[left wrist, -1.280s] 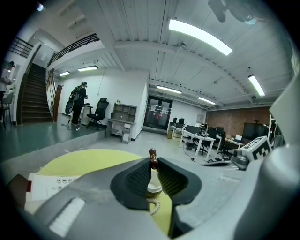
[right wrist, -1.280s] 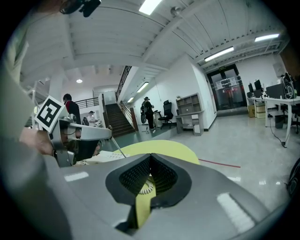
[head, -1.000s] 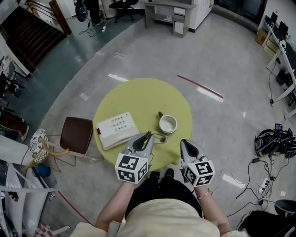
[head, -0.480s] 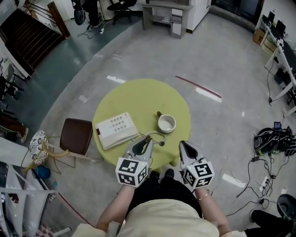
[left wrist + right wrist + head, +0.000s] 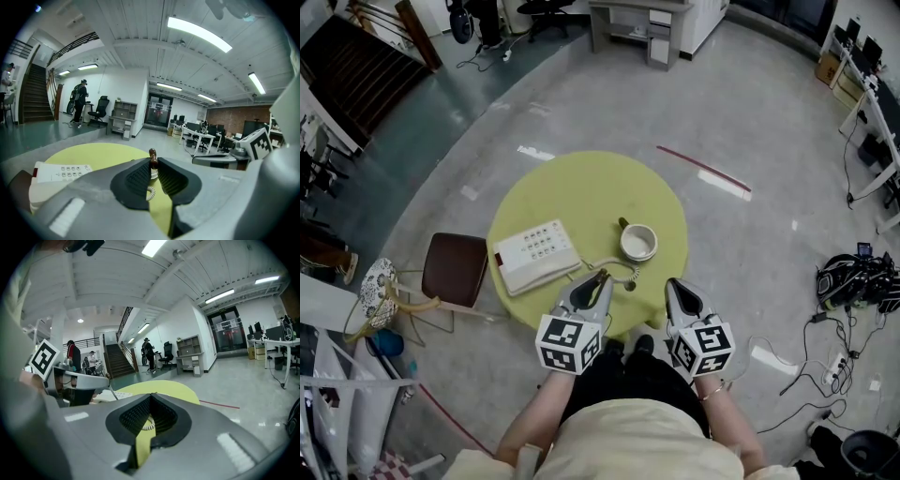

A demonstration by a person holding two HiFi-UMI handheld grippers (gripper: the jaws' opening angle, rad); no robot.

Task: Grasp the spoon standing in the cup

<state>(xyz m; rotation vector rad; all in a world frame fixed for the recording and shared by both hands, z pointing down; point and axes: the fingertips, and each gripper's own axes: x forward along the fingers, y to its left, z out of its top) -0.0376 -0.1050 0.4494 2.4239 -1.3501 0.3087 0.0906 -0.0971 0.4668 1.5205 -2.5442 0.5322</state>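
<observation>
A white cup (image 5: pixel 652 247) stands on the round yellow-green table (image 5: pixel 581 187). A dark brown spoon handle (image 5: pixel 625 225) sticks up at its far left rim. My left gripper (image 5: pixel 602 275) hovers over the table's near edge, a short way before the cup and pointing at it. Its jaws stand slightly apart with nothing between them. Through that gap the left gripper view shows the spoon's knob (image 5: pixel 153 153) above a strip of the cup (image 5: pixel 153 174). My right gripper (image 5: pixel 673 284) hangs shut and empty at the near edge, right of the left one.
A white desk phone (image 5: pixel 534 255) lies on the table's left half. Its coiled cord (image 5: pixel 619 270) runs along the table between the left gripper and the cup. A brown stool (image 5: pixel 455 272) stands by the table's left side. Cables and bags lie on the floor at right.
The left gripper has drawn back slightly from the cup toward the near edge. The cup, spoon and phone have not moved. The right gripper holds its place.
</observation>
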